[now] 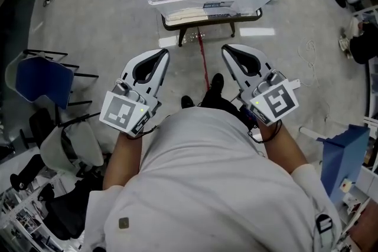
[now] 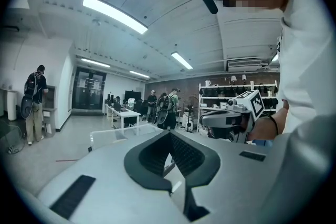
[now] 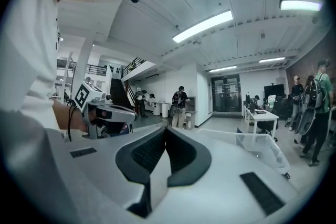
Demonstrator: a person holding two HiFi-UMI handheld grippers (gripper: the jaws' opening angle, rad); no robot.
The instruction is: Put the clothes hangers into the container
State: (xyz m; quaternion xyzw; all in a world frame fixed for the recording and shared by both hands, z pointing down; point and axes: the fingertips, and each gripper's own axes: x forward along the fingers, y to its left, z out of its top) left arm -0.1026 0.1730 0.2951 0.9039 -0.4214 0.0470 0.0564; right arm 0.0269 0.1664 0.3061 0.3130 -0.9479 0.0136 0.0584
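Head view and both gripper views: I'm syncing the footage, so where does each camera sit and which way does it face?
Head view: on the person's head, looking steeply down at floor and container; shows torso, forearms, left claw and right claw, both shut.
Left gripper view: on the left claw, facing forward, about level; shows the right claw and forearm.
Right gripper view: on the right claw, facing forward; shows the left claw.
Shared: all three show the container.
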